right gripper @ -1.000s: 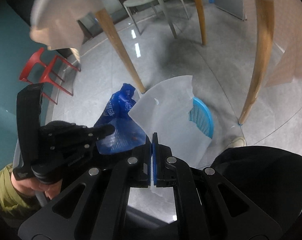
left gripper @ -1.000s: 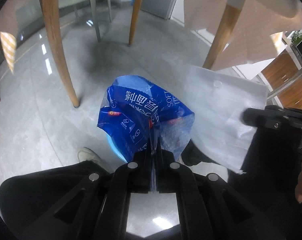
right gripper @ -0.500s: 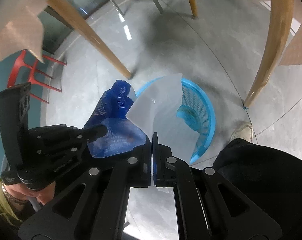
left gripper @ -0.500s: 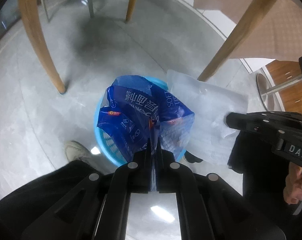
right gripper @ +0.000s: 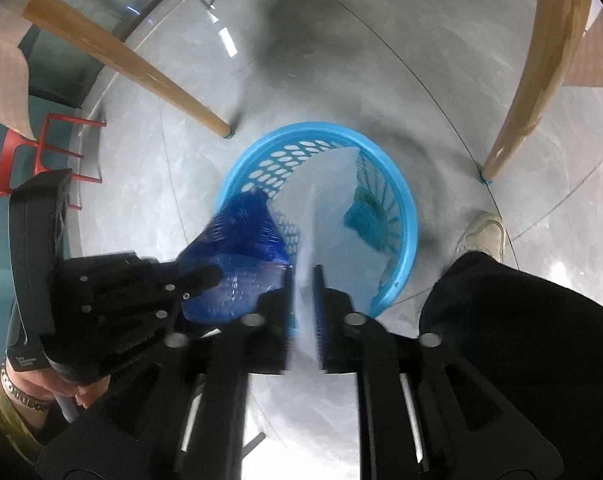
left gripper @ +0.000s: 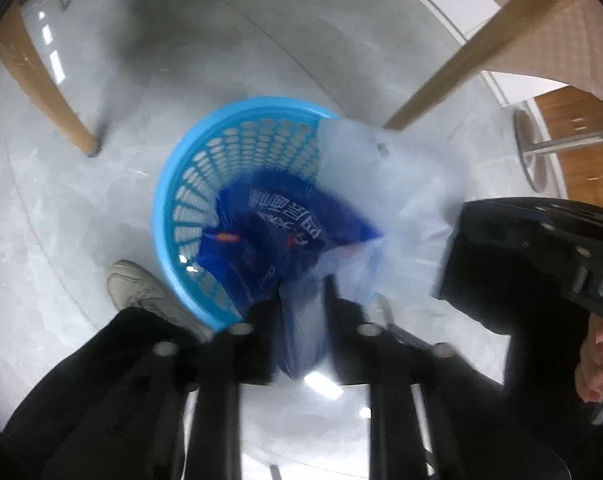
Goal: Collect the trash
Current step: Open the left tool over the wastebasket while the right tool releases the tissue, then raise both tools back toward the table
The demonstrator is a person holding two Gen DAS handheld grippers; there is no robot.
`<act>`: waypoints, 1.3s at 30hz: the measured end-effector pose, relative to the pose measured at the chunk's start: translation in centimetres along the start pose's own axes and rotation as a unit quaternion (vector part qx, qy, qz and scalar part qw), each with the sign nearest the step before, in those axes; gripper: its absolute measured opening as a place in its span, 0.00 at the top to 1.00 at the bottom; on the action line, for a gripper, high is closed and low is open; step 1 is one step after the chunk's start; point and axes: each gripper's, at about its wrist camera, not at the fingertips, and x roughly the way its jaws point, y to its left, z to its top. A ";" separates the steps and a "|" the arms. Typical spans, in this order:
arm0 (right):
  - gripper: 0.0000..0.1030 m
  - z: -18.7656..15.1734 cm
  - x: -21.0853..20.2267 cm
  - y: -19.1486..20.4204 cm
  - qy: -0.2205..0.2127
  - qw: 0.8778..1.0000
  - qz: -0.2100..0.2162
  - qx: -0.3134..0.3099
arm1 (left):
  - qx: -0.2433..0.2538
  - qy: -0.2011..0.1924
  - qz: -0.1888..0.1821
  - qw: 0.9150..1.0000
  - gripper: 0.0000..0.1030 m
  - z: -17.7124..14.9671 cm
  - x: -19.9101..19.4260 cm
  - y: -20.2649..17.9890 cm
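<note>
A round blue plastic basket [left gripper: 173, 208] stands on the grey floor below both grippers. My left gripper [left gripper: 301, 312] points down over its near rim with its jaws opening. The crumpled blue printed wrapper [left gripper: 277, 232] hangs loosely in the gap and reaches into the basket. My right gripper [right gripper: 304, 280] is beside it, jaws also opening. A thin white plastic bag [right gripper: 325, 208] runs between the right gripper's pads with space on both sides and droops into the basket [right gripper: 409, 220]. In the right wrist view the blue wrapper [right gripper: 241, 248] sits just left of that bag.
Wooden table legs stand around the basket: one to the left [left gripper: 41, 80], one to the right [left gripper: 473, 60]. The person's light shoe [left gripper: 141, 292] and dark trouser legs are close to the basket's near side. A red chair [right gripper: 41, 156] stands far left.
Both grippers have come down over the basket, which now fills the middle of both views. Both pairs of jaws, shut on the wrapper and bag before, now stand apart.
</note>
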 end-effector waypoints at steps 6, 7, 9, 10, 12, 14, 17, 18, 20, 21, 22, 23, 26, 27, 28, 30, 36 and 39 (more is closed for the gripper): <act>0.79 -0.2 -0.1 0.3 -0.002 1.000 -0.024 -0.008 | 0.003 -0.025 0.031 0.999 0.74 -0.2 -1.8 0.3; 0.79 -0.3 -0.3 0.5 -0.005 1.000 -0.028 -0.011 | 0.003 -0.029 0.034 0.999 0.74 -0.2 -1.9 0.3; 0.79 -0.6 -0.7 0.9 -0.011 0.999 -0.034 -0.019 | 0.000 -0.039 0.043 0.998 0.74 -0.6 -2.8 0.5; 0.79 -0.9 -1.1 1.2 -0.015 0.999 -0.037 -0.023 | -0.003 -0.044 0.046 0.998 0.74 -0.8 -3.4 0.5; 0.79 -1.4 -1.8 1.4 -0.023 0.998 -0.044 -0.027 | -0.011 -0.056 0.047 0.997 0.73 -1.5 -4.6 0.5; 0.79 -2.1 -2.7 1.7 -0.029 0.998 -0.039 -0.030 | -0.017 -0.067 0.046 0.997 0.71 -2.1 -5.7 0.5; 0.77 -3.1 -4.1 2.4 -0.045 0.997 -0.043 -0.038 | -0.033 -0.083 0.029 0.996 0.66 -3.2 -7.5 0.4; 0.75 -3.5 -4.7 2.7 -0.052 0.997 -0.045 -0.043 | -0.036 -0.091 0.030 0.995 0.65 -3.5 -8.1 0.3; 0.72 -4.3 -5.9 3.3 -0.065 0.996 -0.041 -0.048 | -0.037 -0.106 0.034 0.993 0.62 -4.1 -9.4 -0.1; 0.70 -4.7 -6.3 3.4 -0.070 0.996 -0.039 -0.050 | -0.039 -0.116 0.034 0.992 0.61 -4.5 -10.3 -0.3; 0.68 -5.2 -7.1 3.6 -0.078 0.995 -0.036 -0.053 | -0.040 -0.126 0.036 0.991 0.60 -5.0 -11.2 -0.6; 0.67 -5.5 -7.6 3.7 -0.083 0.994 -0.034 -0.057 | -0.039 -0.134 0.040 0.989 0.58 -5.5 -11.8 -0.8; 0.59 -7.2 -10.0 4.5 -0.112 0.990 -0.038 -0.074 | -0.034 -0.167 0.065 0.983 0.52 -7.3 -14.1 -1.9; 0.58 -7.6 -10.9 4.8 -0.126 0.988 -0.040 -0.079 | -0.029 -0.178 0.073 0.981 0.52 -7.9 -14.9 -2.4; 0.57 -8.1 -11.8 4.9 -0.145 0.985 -0.047 -0.081 | -0.025 -0.189 0.076 0.979 0.51 -8.6 -15.6 -2.8; 0.56 -9.0 -13.2 5.4 -0.164 0.981 -0.053 -0.089 | -0.023 -0.206 0.073 0.975 0.49 -9.7 -17.2 -3.5; 0.49 -11.1 -18.0 6.0 -0.214 0.969 -0.055 -0.110 | -0.017 -0.256 0.080 0.963 0.47 -12.3 -21.5 -4.7; 0.48 -11.9 -20.7 6.4 -0.243 0.962 -0.052 -0.115 | -0.001 -0.282 0.096 0.955 0.46 -13.3 -23.7 -5.5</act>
